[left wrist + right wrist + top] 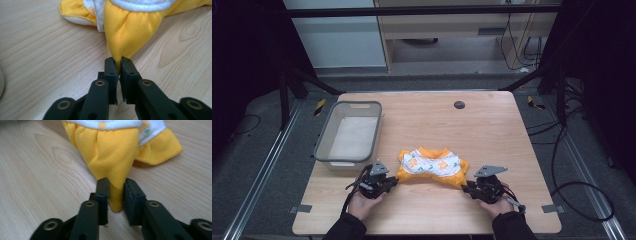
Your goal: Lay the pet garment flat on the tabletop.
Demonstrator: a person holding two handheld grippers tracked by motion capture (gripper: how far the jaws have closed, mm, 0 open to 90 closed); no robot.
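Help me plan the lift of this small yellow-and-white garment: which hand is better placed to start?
Left, narrowly. The left gripper is shut tight on a corner of the small yellow-and-white fabric garment; the right gripper also pinches a corner, but its fingers stand wider around the cloth.

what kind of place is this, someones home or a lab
Most likely a lab or recording rig, not a home: a bare wooden table stands inside a dark metal frame, loose cables trail over the floor, and a person works a small yellow garment with hand-held tools.
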